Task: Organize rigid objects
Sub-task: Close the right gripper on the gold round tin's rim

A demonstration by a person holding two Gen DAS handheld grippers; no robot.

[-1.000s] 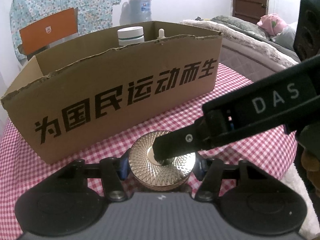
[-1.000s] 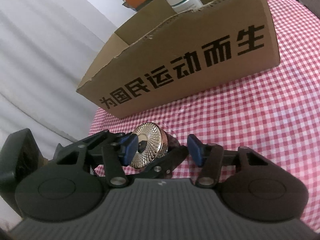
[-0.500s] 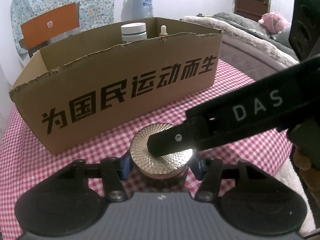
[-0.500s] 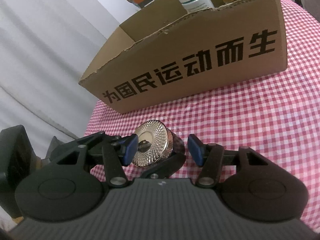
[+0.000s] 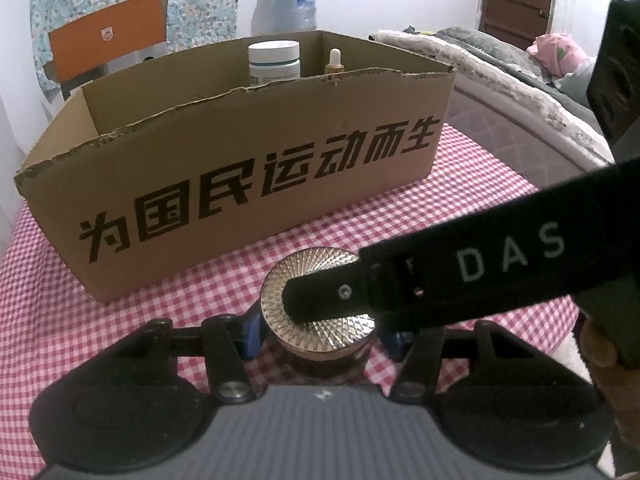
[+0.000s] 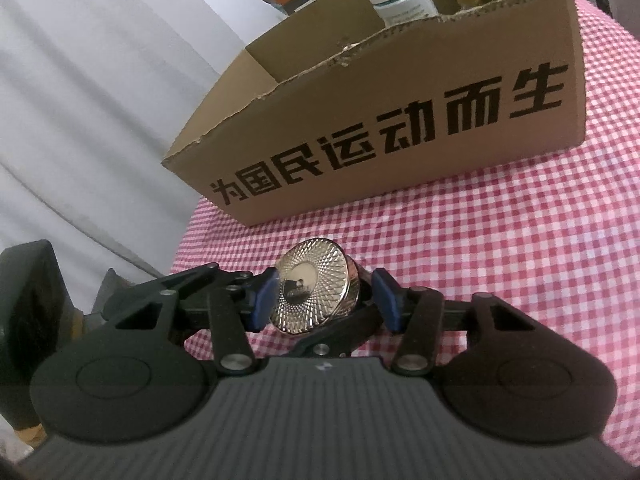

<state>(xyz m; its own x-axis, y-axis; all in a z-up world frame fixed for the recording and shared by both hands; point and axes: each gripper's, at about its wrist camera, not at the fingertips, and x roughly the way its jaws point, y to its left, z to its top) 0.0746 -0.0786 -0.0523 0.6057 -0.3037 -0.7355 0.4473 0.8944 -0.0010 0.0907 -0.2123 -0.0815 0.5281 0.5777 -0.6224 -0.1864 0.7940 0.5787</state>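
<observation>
In the left wrist view the left gripper (image 5: pixel 318 334) clamps the dark round jar with a gold faceted lid (image 5: pixel 320 320) above the red-checked tablecloth (image 5: pixel 460 216), before the brown cardboard box (image 5: pixel 240 184); in the right wrist view the right gripper (image 6: pixel 325 298) is closing around that lid, left pad touching

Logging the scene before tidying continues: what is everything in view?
cardboard box: 1, brown with black lettering, on the tablecloth
white-lidded jar: 1, white, inside the box
dropper bottle: 1, amber, inside the box beside that jar
gold-lidded jar: 1, gold lid, dark body, in front of the box
tablecloth: 1, red-and-white check, covering the table
water jug: 1, blue, behind the box
bed: 1, grey covers, right of the table
left hand-held gripper: 1, black with blue pads, clamped on the gold-lidded jar's sides
right hand-held gripper: 1, black, closing with that jar between its jaws, one finger across the lid
</observation>
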